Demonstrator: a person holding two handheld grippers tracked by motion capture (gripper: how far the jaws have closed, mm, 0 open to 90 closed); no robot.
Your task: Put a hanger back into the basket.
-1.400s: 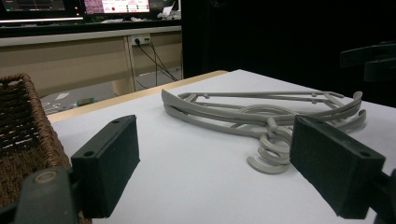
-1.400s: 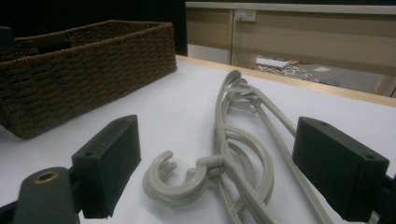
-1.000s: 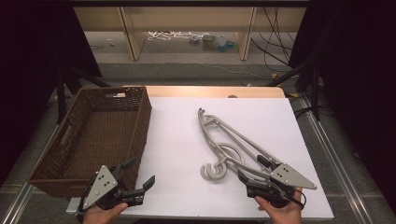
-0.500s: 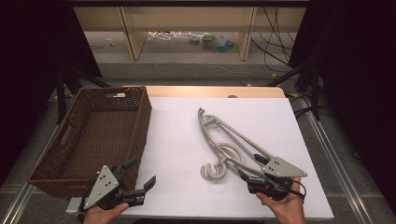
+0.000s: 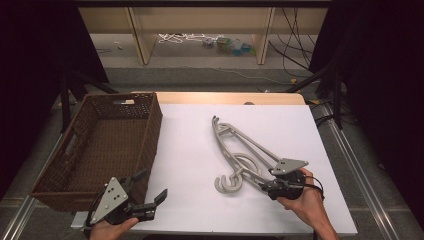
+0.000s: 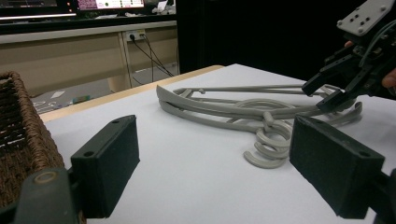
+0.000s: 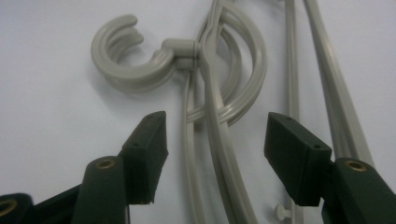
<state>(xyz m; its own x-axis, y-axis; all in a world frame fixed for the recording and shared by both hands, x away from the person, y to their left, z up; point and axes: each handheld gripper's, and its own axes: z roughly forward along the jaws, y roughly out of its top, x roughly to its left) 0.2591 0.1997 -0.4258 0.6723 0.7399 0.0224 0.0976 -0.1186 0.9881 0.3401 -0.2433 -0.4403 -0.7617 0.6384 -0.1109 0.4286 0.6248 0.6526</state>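
Observation:
Several grey plastic hangers (image 5: 239,149) lie stacked on the white table (image 5: 190,135), hooks toward the near side. My right gripper (image 5: 265,186) sits low over the stack's near arm, just right of the hooks. In the right gripper view its jaws (image 7: 212,128) straddle a hanger arm (image 7: 215,140) with a gap on each side. They have just been closing, and the pads are not pressing on it. My left gripper (image 5: 152,185) rests open at the table's front left with nothing between its pads (image 6: 215,154). From there I see the hangers (image 6: 224,109) and the right gripper (image 6: 329,93).
A brown wicker basket (image 5: 152,127) stands along the table's left side, its wall (image 6: 23,135) close beside my left gripper. A wooden strip edges the table's far side. Cables and shelving lie on the floor beyond.
My right gripper has slid left and slightly down along the hanger arm toward the hooks, and its jaws have narrowed. The left gripper has stayed put.

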